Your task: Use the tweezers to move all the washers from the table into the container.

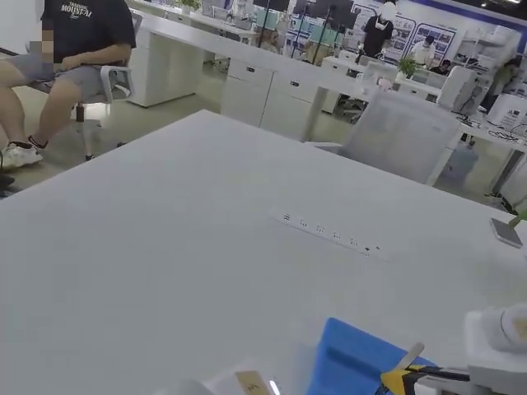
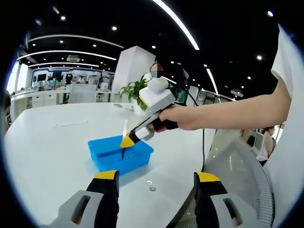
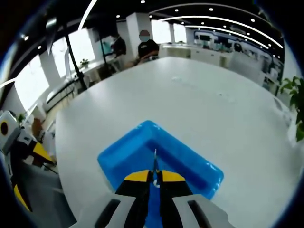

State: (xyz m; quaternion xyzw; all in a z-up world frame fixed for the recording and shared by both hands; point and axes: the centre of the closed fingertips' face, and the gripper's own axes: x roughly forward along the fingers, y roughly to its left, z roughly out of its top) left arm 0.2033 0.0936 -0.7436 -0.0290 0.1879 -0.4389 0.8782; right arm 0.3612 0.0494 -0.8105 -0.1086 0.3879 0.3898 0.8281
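- Left gripper view: two small silver washers (image 2: 152,188) lie on the white table (image 2: 47,142) just beside one blue plastic container (image 2: 121,153); left tongs (image 2: 156,190) released.
- Right gripper view: right tongs (image 3: 155,179) clenched on slim metal tweezers (image 3: 155,164), tip over the container.

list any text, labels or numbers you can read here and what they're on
"MOUVEAU", roughly, blurred: white print on the seated person's dark T-shirt; smaller line above it unreadable.
Background posters: too blurred to read.
Markings on the power strip: too small to read.
On the blue container and tweezers: no text visible.
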